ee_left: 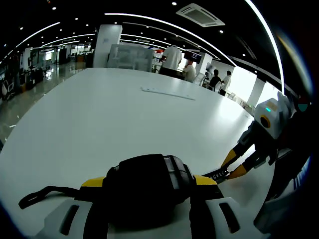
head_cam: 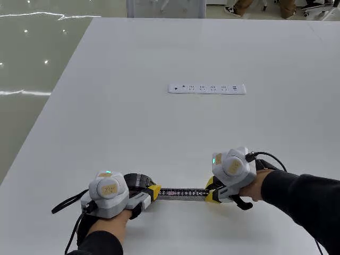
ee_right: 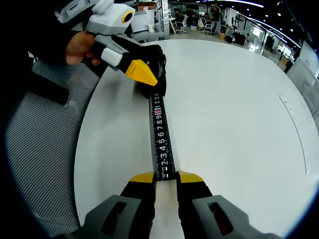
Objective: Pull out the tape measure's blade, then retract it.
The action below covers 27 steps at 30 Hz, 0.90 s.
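Left gripper (head_cam: 147, 194): jaws clamped on black tape measure case (head_cam: 136, 181), near front edge of bench (head_cam: 159, 127). Right gripper (head_cam: 211, 192): jaws pinched tight on end of blade (head_cam: 183, 193), which lies extended flat between both. Power strip (head_cam: 207, 88): mid-bench, well apart.

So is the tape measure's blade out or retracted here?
Out, partly: the blade runs from the case in the left gripper to the right gripper, shut on its tip.

Bright, even overhead lighting. The ceiling strip lights (ee_left: 130, 15) bow under fisheye distortion. Glare streaks the glossy floor (head_cam: 32, 53). The table (head_cam: 186, 133) carries faint shadows. The tape blade (ee_right: 160, 134) numerals read sharp.
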Each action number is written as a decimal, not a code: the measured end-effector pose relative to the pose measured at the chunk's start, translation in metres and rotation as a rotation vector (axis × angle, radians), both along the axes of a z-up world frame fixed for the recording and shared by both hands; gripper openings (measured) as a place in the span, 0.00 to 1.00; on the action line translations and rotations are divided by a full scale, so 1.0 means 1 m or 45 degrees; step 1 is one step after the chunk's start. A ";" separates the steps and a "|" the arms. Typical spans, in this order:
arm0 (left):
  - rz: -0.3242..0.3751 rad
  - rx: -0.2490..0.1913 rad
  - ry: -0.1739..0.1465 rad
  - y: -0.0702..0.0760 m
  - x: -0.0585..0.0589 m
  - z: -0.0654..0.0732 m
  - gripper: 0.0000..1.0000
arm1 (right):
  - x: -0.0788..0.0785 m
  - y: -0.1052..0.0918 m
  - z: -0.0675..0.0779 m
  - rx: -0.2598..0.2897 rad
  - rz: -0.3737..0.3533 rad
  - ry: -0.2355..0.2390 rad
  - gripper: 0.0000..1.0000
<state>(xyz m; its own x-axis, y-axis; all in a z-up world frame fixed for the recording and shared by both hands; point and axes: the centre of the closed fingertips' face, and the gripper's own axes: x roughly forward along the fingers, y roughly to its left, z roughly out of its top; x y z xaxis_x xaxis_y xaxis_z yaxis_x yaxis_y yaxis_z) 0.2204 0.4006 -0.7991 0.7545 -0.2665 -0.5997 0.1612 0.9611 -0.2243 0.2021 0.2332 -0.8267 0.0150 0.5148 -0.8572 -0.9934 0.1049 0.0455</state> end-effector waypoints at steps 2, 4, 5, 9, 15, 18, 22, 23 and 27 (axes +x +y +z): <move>0.006 -0.005 -0.003 0.001 0.000 0.000 0.61 | -0.001 0.002 0.000 0.002 0.000 0.000 0.12; 0.005 -0.006 -0.002 0.000 0.000 0.000 0.61 | 0.000 0.003 0.000 0.005 -0.002 0.004 0.12; 0.005 -0.006 -0.002 0.000 0.000 0.000 0.61 | 0.000 0.004 0.000 0.005 -0.003 0.005 0.12; 0.003 -0.007 -0.001 0.000 0.000 0.000 0.61 | 0.000 0.006 0.001 0.011 -0.007 0.007 0.12; 0.000 -0.012 0.002 0.001 0.000 0.000 0.61 | 0.000 0.009 0.001 0.018 -0.008 0.005 0.12; 0.000 -0.014 0.002 0.001 0.000 0.000 0.61 | 0.000 0.012 0.001 0.024 -0.007 0.005 0.12; 0.000 -0.015 0.003 0.001 0.000 0.000 0.61 | 0.000 0.015 0.001 0.027 -0.003 0.005 0.12; 0.000 -0.015 0.004 0.001 0.000 0.000 0.61 | 0.000 0.016 0.001 0.029 -0.003 0.004 0.12; 0.000 -0.017 0.005 0.001 0.000 0.000 0.61 | 0.000 0.020 0.000 0.035 -0.001 0.006 0.12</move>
